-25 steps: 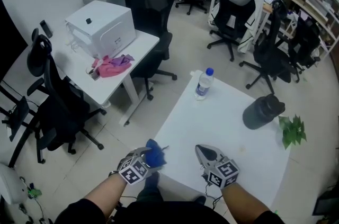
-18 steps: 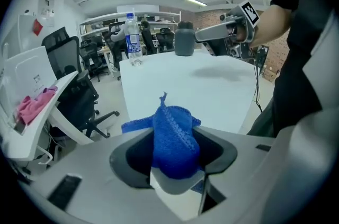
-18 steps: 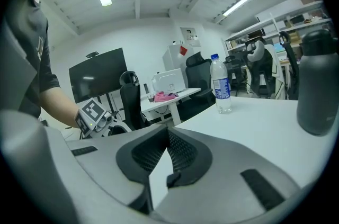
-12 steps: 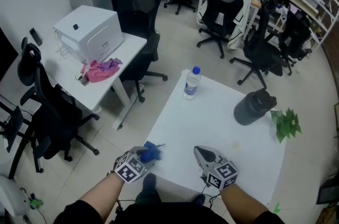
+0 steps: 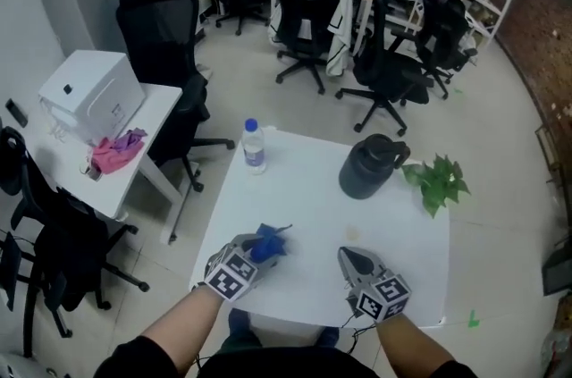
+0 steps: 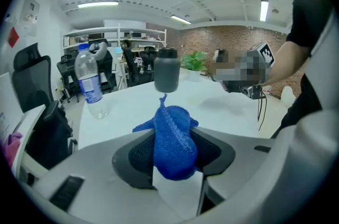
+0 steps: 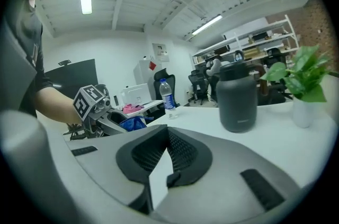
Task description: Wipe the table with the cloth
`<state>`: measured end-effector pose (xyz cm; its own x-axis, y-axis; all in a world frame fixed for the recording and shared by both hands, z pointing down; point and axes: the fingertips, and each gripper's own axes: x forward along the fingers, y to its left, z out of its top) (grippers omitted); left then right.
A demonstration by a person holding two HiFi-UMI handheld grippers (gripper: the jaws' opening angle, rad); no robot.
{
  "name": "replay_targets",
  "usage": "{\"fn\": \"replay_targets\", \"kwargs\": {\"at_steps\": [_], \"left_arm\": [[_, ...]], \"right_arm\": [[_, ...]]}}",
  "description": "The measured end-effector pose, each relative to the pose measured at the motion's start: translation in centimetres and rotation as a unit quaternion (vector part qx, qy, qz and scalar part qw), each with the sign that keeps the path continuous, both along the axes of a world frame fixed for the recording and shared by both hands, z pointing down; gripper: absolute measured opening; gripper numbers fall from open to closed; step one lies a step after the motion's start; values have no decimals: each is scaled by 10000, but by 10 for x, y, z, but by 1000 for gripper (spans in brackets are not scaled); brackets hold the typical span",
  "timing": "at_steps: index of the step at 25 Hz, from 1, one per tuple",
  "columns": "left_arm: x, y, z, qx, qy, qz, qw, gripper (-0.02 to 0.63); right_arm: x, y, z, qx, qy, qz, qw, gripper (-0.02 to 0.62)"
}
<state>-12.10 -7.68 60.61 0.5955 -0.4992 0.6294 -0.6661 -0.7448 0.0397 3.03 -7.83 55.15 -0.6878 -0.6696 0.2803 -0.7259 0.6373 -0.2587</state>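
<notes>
A blue knitted cloth (image 5: 269, 241) is bunched up between the jaws of my left gripper (image 5: 260, 247), low over the near left part of the white table (image 5: 308, 193). In the left gripper view the cloth (image 6: 172, 135) fills the gap, and both pads of the left gripper (image 6: 174, 150) press on it. My right gripper (image 5: 345, 257) hovers over the table's near edge, a hand's width to the right, its jaws together with nothing in them. In the right gripper view the right gripper (image 7: 166, 137) points across the table toward the left one.
On the table stand a water bottle (image 5: 254, 146) at the far left, a black jug (image 5: 368, 168) and a small green plant (image 5: 436, 182) at the far right. A side desk (image 5: 134, 130) with a white box (image 5: 89, 95) and office chairs (image 5: 170, 28) lie beyond.
My left gripper has closed on the blue cloth and come in from the table's left corner to over the tabletop. The head view has swung forward over the table. The right gripper holds its place.
</notes>
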Motion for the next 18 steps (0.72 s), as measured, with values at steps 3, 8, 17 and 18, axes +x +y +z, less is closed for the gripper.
{"fn": "replay_targets", "kwargs": {"at_steps": [3,8,17,18], "left_arm": [[57,-15,-1,54,-48,385,9992,178],[152,-33,7,92,-353,1033,9940,178],[257,-60,63,217,-1606,1817,9699,178],[262,-61,72,156,-1771,1900,9655,178]], "right_arm": [[53,5,-2,-14,41,426,9991,3],[125,18,-2,-46,65,969,9953,3],[199,32,11,-171,55,1462,9891,3],[204,34,13,-191,48,1503,9884,3]]}}
